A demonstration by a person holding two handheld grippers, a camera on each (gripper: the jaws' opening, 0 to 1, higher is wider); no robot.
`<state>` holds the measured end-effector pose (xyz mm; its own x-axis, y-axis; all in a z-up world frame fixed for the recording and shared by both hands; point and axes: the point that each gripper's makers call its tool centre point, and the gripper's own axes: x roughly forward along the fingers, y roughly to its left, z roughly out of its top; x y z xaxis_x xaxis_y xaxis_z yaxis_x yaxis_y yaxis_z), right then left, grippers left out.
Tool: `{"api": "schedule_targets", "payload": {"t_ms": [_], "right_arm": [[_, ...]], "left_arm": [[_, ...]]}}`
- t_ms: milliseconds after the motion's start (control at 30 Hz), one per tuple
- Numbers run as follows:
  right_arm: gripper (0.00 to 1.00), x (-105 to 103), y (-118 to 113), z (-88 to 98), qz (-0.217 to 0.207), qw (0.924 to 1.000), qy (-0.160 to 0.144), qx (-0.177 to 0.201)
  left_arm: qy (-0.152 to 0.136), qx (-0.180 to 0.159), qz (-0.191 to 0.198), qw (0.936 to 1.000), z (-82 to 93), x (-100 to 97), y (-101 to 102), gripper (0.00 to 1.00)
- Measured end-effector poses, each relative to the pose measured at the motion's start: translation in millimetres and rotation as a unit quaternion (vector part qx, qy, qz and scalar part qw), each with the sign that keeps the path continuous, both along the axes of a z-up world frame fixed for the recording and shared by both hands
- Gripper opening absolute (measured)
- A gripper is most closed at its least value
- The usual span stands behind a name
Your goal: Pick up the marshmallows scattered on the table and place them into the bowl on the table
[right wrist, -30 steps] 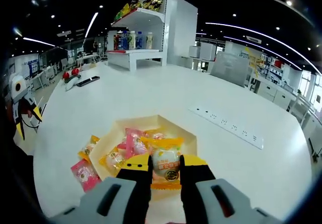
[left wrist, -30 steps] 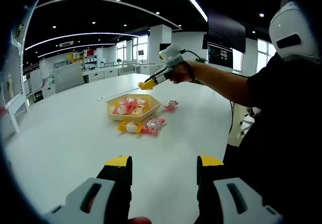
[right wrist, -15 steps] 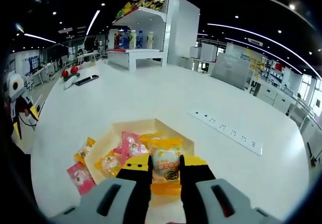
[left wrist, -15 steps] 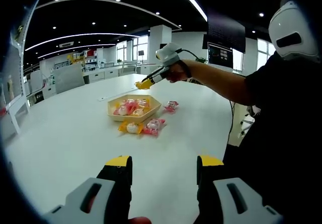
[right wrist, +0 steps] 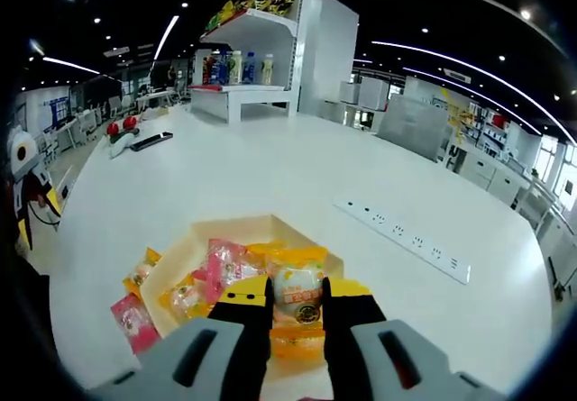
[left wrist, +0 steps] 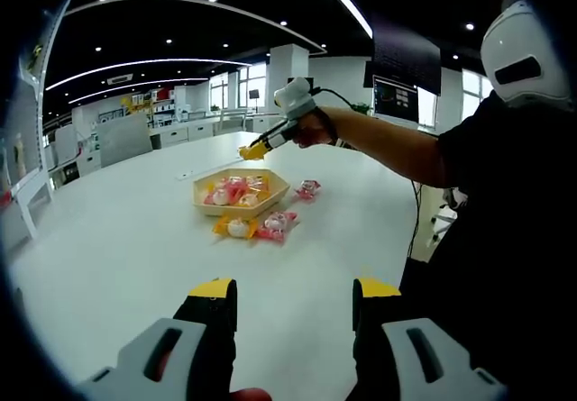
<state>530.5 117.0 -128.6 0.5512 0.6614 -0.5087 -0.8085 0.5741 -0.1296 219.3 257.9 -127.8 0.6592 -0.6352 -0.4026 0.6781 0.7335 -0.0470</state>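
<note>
The cream hexagonal bowl [left wrist: 267,185] stands mid-table with several wrapped marshmallows [left wrist: 234,192] inside. On the table beside it lie a yellow one [left wrist: 233,228] and a pink one [left wrist: 277,225], with another pink one [left wrist: 308,187] to its right. My right gripper [left wrist: 255,151], held by a hand, hovers over the bowl's far side. It [right wrist: 296,295] is shut on a yellow-wrapped marshmallow [right wrist: 297,273] above the bowl [right wrist: 269,225]. Loose yellow [right wrist: 140,270] and pink [right wrist: 131,322] marshmallows lie left of the bowl. My left gripper [left wrist: 295,297] stands open and empty near the table's front edge.
A white power strip [right wrist: 401,239] lies on the table beyond the bowl. A black flat object [right wrist: 149,140] and red items [right wrist: 120,129] sit at the far left edge. A shelf with bottles [right wrist: 239,68] stands behind. A person in dark clothes [left wrist: 505,221] is at the right.
My right gripper, still holding the yellow marshmallow, has drifted a little left and up over the bowl. The left gripper has stayed in place.
</note>
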Motion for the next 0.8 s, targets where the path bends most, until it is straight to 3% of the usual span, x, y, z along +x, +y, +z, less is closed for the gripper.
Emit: {"api": "schedule_targets", "payload": {"t_ms": [800], "right_arm": [[0.23, 8.9, 0.9, 1.6, -0.011, 0.9999, -0.002, -0.010]], "left_arm": [[-0.001, -0.004, 0.002, 1.0000, 0.2, -1.7, 0.5, 0.51]]}}
